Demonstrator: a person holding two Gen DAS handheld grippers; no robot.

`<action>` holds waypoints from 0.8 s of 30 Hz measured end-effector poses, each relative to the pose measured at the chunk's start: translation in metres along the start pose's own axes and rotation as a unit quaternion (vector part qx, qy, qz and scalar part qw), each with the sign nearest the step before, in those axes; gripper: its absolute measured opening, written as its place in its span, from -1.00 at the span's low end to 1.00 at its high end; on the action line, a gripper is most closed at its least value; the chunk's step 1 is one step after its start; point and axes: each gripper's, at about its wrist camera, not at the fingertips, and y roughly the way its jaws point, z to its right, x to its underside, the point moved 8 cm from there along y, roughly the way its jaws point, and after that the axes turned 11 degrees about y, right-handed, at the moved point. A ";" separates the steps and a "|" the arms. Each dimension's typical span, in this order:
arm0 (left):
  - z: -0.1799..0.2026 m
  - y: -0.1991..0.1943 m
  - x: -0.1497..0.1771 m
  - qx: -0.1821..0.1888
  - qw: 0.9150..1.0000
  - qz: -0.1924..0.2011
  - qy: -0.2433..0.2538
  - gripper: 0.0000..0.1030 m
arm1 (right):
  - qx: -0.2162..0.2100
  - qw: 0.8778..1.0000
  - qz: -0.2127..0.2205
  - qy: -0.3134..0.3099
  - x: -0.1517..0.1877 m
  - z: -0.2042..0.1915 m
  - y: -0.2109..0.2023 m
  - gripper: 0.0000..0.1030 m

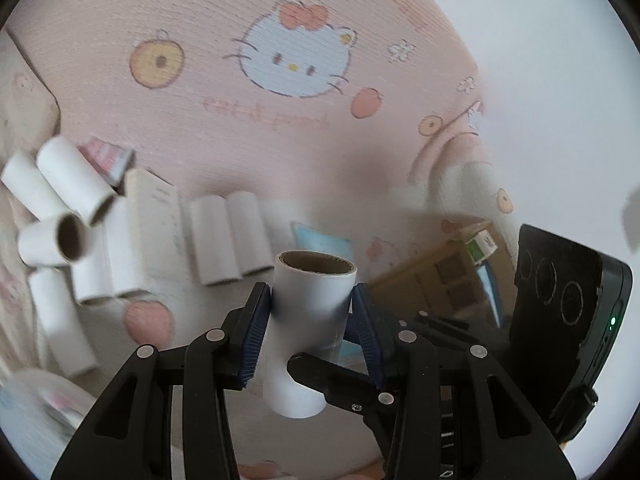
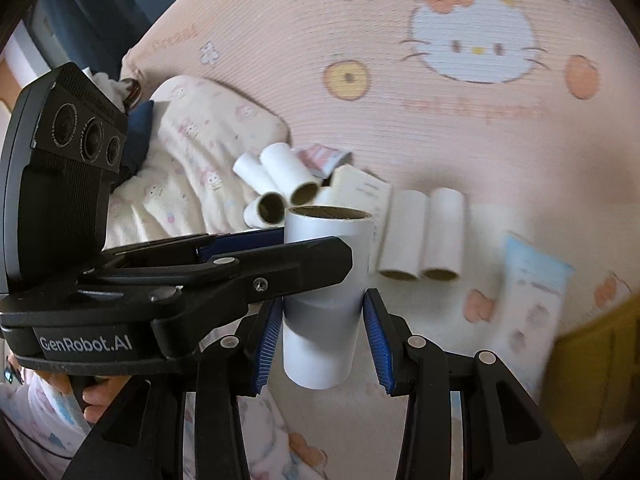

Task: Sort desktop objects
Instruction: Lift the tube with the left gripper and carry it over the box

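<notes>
Left wrist camera looking forward and down along fingers, close over pink cartoon-print blanket (image 1: 248, 128). Right wrist camera facing likewise from right. Both sharing held white tube (image 1: 308, 320), far tube pile (image 2: 276, 184).

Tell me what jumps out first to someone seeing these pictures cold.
A white cardboard tube stands upright in the middle, clamped by both the left gripper and the right gripper at once. Behind it, a pink cloth with a big cartoon cat face fills the background. More white tubes lie heaped at the left in the left wrist view.
</notes>
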 end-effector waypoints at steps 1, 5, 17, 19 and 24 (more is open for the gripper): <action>0.006 0.003 0.002 0.002 1.000 -0.001 -0.002 -0.10 | 0.005 1.000 0.004 0.004 0.004 0.005 -0.006 -0.25; 0.029 0.014 0.013 0.013 1.000 -0.014 0.007 -0.10 | 0.026 0.999 0.018 0.011 0.018 0.022 -0.021 -0.23; 0.071 0.017 0.007 0.001 0.999 -0.016 0.047 -0.10 | 0.062 0.996 0.060 0.022 0.031 0.046 -0.049 -0.22; 0.078 0.013 0.000 0.001 0.998 -0.012 0.053 -0.10 | 0.060 0.995 0.074 0.024 0.027 0.046 -0.057 -0.23; 0.101 0.010 -0.016 0.006 0.997 -0.014 0.077 -0.10 | 0.063 0.993 0.097 0.024 0.016 0.047 -0.081 -0.23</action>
